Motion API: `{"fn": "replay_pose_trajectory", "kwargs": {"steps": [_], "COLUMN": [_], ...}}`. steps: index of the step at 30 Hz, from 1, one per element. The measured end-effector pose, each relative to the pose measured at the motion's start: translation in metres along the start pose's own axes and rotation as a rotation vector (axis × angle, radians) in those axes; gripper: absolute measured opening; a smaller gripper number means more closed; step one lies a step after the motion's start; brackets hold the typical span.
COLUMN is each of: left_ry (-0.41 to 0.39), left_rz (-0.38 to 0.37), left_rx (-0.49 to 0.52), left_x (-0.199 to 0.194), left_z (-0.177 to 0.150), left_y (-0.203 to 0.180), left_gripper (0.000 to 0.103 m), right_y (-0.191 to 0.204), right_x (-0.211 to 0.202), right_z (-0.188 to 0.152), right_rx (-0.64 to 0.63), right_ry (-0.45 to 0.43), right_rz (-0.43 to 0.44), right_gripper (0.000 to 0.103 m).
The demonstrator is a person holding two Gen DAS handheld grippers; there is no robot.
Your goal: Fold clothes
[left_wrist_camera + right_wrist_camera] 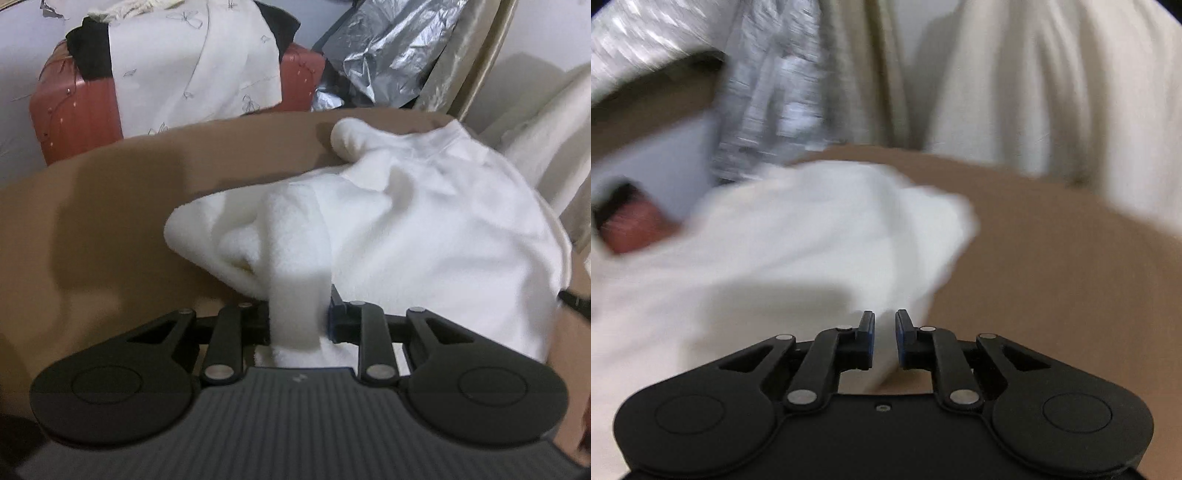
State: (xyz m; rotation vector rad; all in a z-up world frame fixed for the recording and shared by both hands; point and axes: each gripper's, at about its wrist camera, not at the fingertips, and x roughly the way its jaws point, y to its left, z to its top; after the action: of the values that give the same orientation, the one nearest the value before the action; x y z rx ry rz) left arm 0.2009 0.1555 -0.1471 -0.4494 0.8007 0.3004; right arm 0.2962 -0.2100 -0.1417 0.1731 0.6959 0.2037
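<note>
A white fleece garment (424, 221) lies crumpled on the brown table (110, 221), toward its far right side in the left wrist view, with a rounded cuff or sleeve end poking up at the back. The left hand-held gripper (299, 321) has its jaws drawn in on a thick band of the fleece that runs straight between them, so it holds the garment by a bunched strip near the front edge, probably a hem or sleeve picked as one corner for spreading the piece flat. The right hand-held gripper (884, 339) stands narrow, with white cloth filling the slim gap between its blue-faced fingers (867, 332); it appears to pinch the garment's near right edge, though blur makes the contact itself hard to confirm. Two grips at separate points suit lifting and stretching the cloth before any fold. The left wrist view alone shows the red suitcase (74, 110) draped with a patterned white cloth (192, 74) and the crumpled silver foil (388, 48) behind the table. The right wrist view alone shows the bare stretch of table to the garment's right and the pale curtains (1052, 92) beyond.
</note>
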Motion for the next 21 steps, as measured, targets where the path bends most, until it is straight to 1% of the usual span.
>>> {"fn": "replay_pose_trajectory", "kwargs": {"steps": [1,2,4,5,7,10,11,14,15,16,17,18,19,21], "left_ry": [-0.003,0.002,0.028,0.041,0.057,0.057,0.046,0.010,0.007,0.009,0.010,0.013,0.015,0.011], "left_rz": [-0.011,-0.023,-0.054,-0.074,-0.096,-0.082,-0.067,-0.030,-0.021,-0.012,-0.002,0.005,0.010,0.013], "left_rx": [-0.004,-0.012,-0.041,-0.062,-0.090,-0.090,-0.070,0.003,0.016,0.028,0.040,0.049,0.056,0.068], "left_x": [-0.003,-0.004,-0.001,0.001,0.005,0.005,0.003,-0.006,-0.006,-0.004,-0.002,-0.001,-0.001,-0.005], "left_z": [0.001,0.001,0.003,0.005,0.008,0.005,0.004,0.002,0.002,0.002,0.002,0.002,0.002,0.003], "left_y": [0.001,0.002,0.009,0.014,0.020,0.019,0.014,-0.002,-0.004,-0.007,-0.010,-0.012,-0.013,-0.015], "left_gripper": [0.025,0.025,0.025,0.025,0.025,0.025,0.024,0.024,0.024,0.023,0.023,0.023,0.023,0.023], "right_y": [0.009,0.021,0.045,0.057,0.078,0.101,0.106,0.118,0.121,0.122,0.120,0.119,0.118,0.117], "right_x": [-0.017,-0.035,-0.070,-0.084,-0.106,-0.128,-0.129,-0.118,-0.115,-0.106,-0.097,-0.092,-0.086,-0.086], "right_z": [-0.013,-0.028,-0.059,-0.077,-0.113,-0.163,-0.171,-0.174,-0.174,-0.170,-0.165,-0.162,-0.160,-0.159], "right_rx": [0.001,-0.022,-0.067,-0.093,-0.136,-0.160,-0.159,-0.137,-0.129,-0.098,-0.053,-0.021,-0.003,0.048], "right_ry": [-0.001,-0.001,-0.002,0.013,0.060,0.115,0.123,0.122,0.122,0.122,0.116,0.115,0.129,0.147], "right_rz": [0.061,0.106,0.195,0.223,0.264,0.362,0.364,0.304,0.285,0.282,0.300,0.305,0.282,0.256], "right_gripper": [0.038,0.051,0.058,0.063,0.064,0.064,0.064,0.065,0.065,0.065,0.063,0.053,0.022,0.021]}}
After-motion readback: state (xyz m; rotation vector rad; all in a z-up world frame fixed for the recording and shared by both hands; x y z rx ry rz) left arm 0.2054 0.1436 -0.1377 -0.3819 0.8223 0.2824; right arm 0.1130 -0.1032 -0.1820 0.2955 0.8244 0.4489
